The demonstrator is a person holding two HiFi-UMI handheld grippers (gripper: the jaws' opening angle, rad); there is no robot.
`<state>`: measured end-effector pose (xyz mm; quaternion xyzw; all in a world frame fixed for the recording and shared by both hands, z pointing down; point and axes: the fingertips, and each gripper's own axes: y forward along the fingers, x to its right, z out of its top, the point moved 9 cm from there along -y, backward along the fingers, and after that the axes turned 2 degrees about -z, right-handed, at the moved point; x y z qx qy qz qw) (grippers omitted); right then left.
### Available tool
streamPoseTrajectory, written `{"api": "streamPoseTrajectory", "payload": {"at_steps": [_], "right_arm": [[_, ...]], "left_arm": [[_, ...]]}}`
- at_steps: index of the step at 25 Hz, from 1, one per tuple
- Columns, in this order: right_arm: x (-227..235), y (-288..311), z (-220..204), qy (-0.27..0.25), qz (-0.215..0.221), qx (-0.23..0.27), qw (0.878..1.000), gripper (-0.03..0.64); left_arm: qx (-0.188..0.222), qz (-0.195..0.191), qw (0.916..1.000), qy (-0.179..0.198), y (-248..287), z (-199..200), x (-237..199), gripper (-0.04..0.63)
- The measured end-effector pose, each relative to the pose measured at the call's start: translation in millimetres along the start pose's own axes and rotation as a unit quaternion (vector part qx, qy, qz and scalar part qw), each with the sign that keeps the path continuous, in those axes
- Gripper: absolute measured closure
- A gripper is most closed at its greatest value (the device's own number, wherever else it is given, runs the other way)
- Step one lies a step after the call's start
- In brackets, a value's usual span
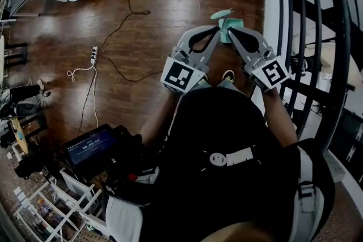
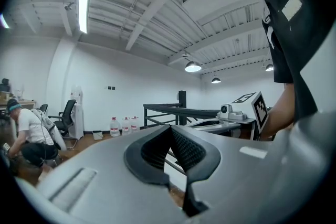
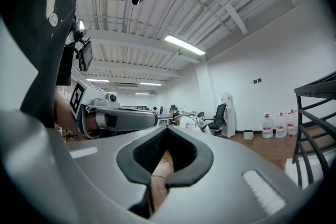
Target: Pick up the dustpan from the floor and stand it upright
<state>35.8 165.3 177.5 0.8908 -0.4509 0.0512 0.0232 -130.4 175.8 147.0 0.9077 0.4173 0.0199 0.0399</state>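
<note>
In the head view a mint-green dustpan is on the brown wood floor, just beyond both gripper tips; whether it lies flat or stands I cannot tell. My left gripper and right gripper are held side by side, pointing level, with their tips close together over the pan's near edge. In the left gripper view the left gripper is shut, pads meeting with nothing between them. The right gripper also looks shut and empty in its own view. Neither gripper view shows the dustpan.
A black metal railing runs along the right beside a white floor strip. A power strip with cables lies on the floor to the left. Water bottles stand by the far wall and a person crouches at the left.
</note>
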Motion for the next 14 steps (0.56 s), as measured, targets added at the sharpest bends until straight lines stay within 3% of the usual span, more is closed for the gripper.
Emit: {"api": "streamPoseTrajectory", "payload": {"at_steps": [14], "right_arm": [[3.9,4.0,8.3,-0.018,0.007,0.000,1.000,0.615]], "left_arm": [[0.008,0.001,1.0000,-0.002,4.7,8.5,-4.9,0.580]]}}
